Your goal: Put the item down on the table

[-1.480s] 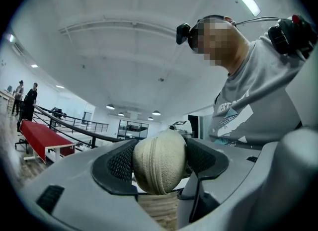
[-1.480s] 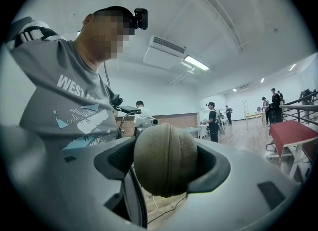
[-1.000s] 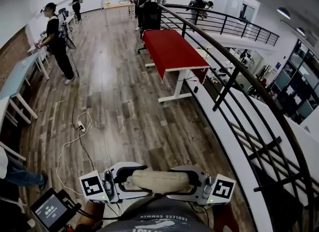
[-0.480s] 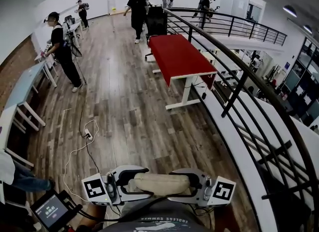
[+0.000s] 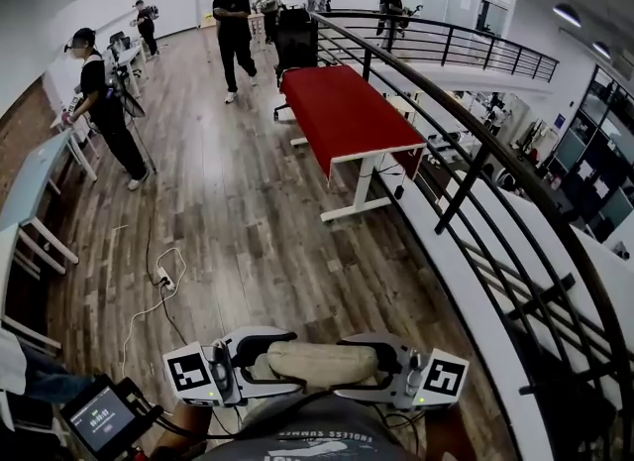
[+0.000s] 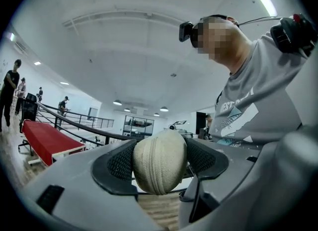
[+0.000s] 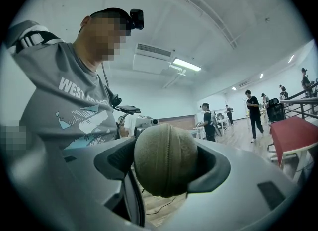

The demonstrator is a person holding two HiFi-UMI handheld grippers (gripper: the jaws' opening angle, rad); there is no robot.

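Left tongs (image 6: 160, 161) and right tongs (image 7: 165, 161) both clamp a beige zippered case (image 5: 322, 361) (one end each); red tabletop (image 5: 347, 112) at 12 o'clock.

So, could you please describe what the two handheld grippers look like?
Both the left gripper and right gripper have grey plastic shells, black textured pads and a white cube bearing black square markers. The person wears a grey printed T-shirt.

Pouch (image 5: 322, 362) lies between left gripper (image 5: 260, 366) and right gripper (image 5: 382, 368). From it: table (image 5: 342, 112) at twelve, railing (image 5: 475, 167) at one, cable (image 5: 163, 276) at ten.
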